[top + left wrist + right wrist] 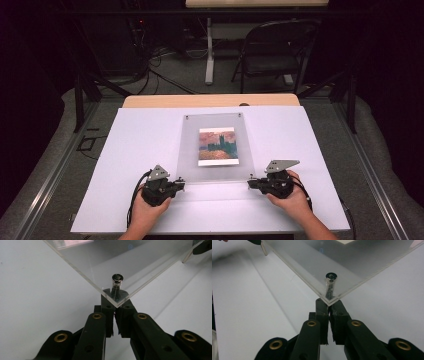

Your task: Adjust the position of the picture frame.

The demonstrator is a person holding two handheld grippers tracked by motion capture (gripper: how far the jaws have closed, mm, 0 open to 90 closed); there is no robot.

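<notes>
A clear acrylic panel [214,125] with a small painted picture [217,146] at its middle lies on the white sheet [140,145]. My left gripper [181,186] is at the panel's near left corner. In the left gripper view its jaws [114,298] are shut on the thin metal post under a silver screw head [117,278]. My right gripper [251,184] is at the near right corner. There, its jaws [328,303] are pinched on the post below the screw [331,276]. Both corners overhang the jaw tips.
The white sheet covers a wooden table [210,100], with bare sheet on both sides of the panel. Two more screws sit at the panel's far corners [187,118]. A folding chair [280,50], a table leg [209,50] and cables stand on the floor beyond.
</notes>
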